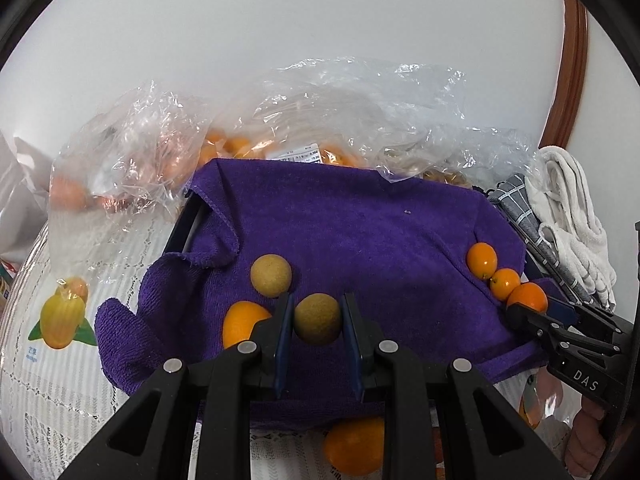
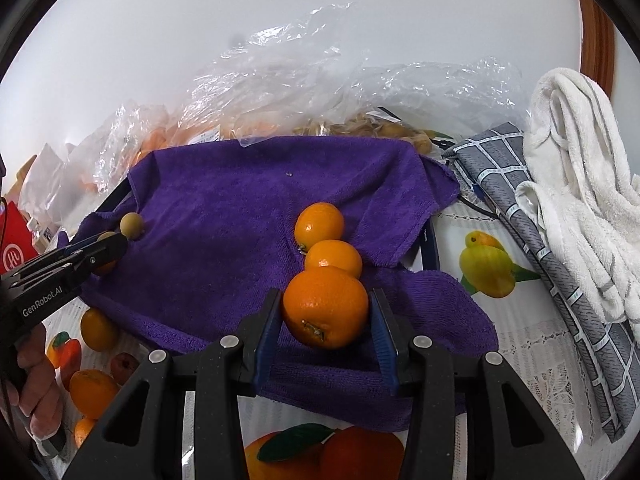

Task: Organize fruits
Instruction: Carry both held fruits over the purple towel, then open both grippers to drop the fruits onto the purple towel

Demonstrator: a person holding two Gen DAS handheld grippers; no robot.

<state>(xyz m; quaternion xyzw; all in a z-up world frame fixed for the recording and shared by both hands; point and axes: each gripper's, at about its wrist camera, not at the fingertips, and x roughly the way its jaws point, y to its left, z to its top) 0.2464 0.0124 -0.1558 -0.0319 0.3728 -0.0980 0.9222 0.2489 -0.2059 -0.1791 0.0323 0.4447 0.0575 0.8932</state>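
With our left tool (image 1: 318, 322) we are gripping a brown fruit (image 1: 318, 319), its blue pads pressing on both sides of it, just above the purple towel (image 1: 340, 232). A second brown fruit (image 1: 271, 276) is lying on the towel just beyond it, and an orange (image 1: 242, 322) is sitting to its left, partly hidden behind the tool's finger.

With our right tool (image 2: 326, 312) we are gripping a big orange (image 2: 326, 306) at the towel's right side. It is touching the nearer of two smaller oranges (image 2: 333, 258), which are lying in a row with it on the towel, the farther one (image 2: 319, 225) just behind.

More oranges (image 2: 94, 394) are lying on the bench (image 2: 532, 344) off the towel's near left corner, beside our left hand (image 2: 38, 380). Clear bags (image 1: 132, 152) holding more fruit are sitting behind the towel. A white towel (image 2: 580, 184) and a grey checked cloth (image 2: 532, 216) are lying to the right.
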